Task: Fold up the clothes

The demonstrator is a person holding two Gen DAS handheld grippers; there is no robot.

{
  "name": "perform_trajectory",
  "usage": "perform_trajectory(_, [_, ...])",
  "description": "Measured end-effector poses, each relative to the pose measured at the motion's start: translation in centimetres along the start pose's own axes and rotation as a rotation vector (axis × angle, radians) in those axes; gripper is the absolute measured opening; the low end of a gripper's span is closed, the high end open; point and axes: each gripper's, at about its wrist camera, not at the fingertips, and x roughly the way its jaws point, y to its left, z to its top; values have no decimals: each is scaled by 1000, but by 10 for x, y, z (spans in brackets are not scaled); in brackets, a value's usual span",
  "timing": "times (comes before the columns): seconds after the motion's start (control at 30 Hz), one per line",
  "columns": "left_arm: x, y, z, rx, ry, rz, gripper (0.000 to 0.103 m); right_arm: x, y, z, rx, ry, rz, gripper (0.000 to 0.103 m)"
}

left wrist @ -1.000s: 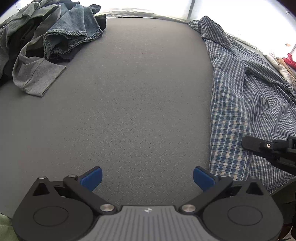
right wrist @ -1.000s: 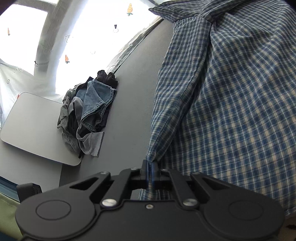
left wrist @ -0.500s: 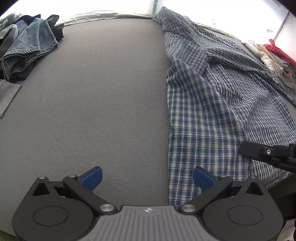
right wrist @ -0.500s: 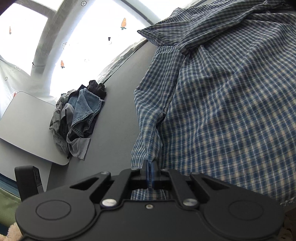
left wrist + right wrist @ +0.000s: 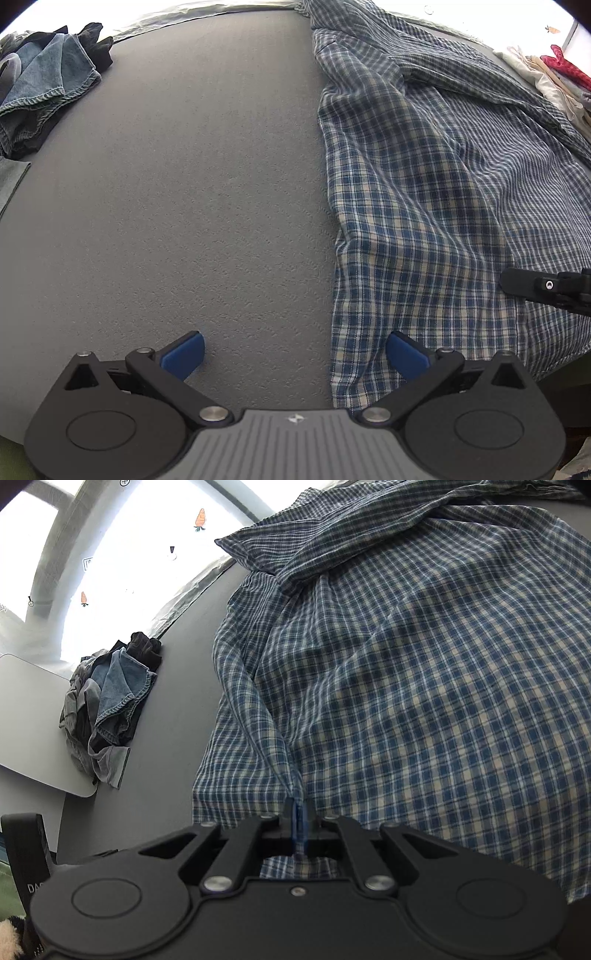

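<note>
I can read little here. A black plastic object (image 5: 27, 853) at the lower left edge of my right wrist view carries pale letters "DA", cut off. The small dark label (image 5: 87, 564) on the bright window is illegible.

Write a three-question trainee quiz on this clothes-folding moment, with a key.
1. True or false: the right gripper is shut on the plaid shirt.
2. The left gripper is: A) open and holding nothing, B) shut on the jeans, C) shut on a sleeve.
3. Fill in: the pile of denim and grey clothes lies on the shirt's ___ side in the right wrist view.

Key: 1 true; 2 A; 3 left.
</note>
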Motion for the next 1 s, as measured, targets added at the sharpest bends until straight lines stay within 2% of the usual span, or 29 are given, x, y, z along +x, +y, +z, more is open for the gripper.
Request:
perform_trajectory(0.17, [2,2,2,-27,14,14,103,5,-4,7,-22,30,-10,12])
perform_trajectory(0.23, [3,0,2,-40,18,20,103,1,-7,11,-8,15,-2,27])
perform_trajectory(0.3, [3,1,3,-54,20,24,103,-4,-13,16,15,-7,2,33])
perform_trajectory(0.47, [3,6,14,-123,10,30,103,-22,-36,29,104,-85,-23,37])
perform_trajectory(0.7, [8,21,39,-256,-10,-11,103,-45,-73,43,246,-186,-54,38])
perform_trajectory(0.8, [12,22,51,-279,-19,-50,103,-52,-86,54,291,-233,-71,38])
perform_trajectory(1.0, [22,18,84,-312,-54,-64,103,-63,-107,85,333,-318,-140,45])
